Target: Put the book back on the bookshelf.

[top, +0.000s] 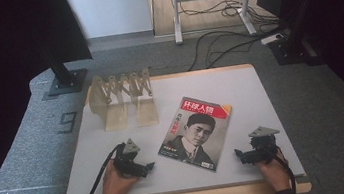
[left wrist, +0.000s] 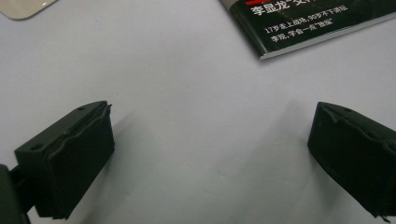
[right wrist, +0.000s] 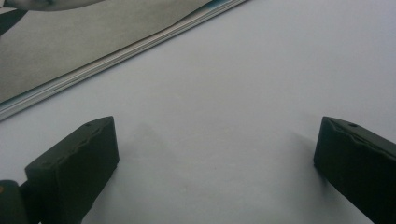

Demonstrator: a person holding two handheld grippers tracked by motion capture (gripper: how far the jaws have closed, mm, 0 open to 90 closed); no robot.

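The high view is showing both hands resting on the white tabletop (top: 239, 88), with the magazine (top: 196, 133) lying flat between the left claw (top: 150, 166) and the right claw (top: 238, 153), touching neither. The left gripper view is adding the magazine's dark lower corner (left wrist: 303, 25) with white print, ahead and to the right of the left claw (left wrist: 210, 140), whose jaws are standing wide apart over bare tabletop (left wrist: 187, 93). The right gripper view is showing the magazine's page edge (right wrist: 107, 51) ahead and left of the right claw (right wrist: 217, 154), jaws likewise spread with nothing between. Beyond the left claw, a wooden accordion rack (top: 122, 96) is standing, well apart.
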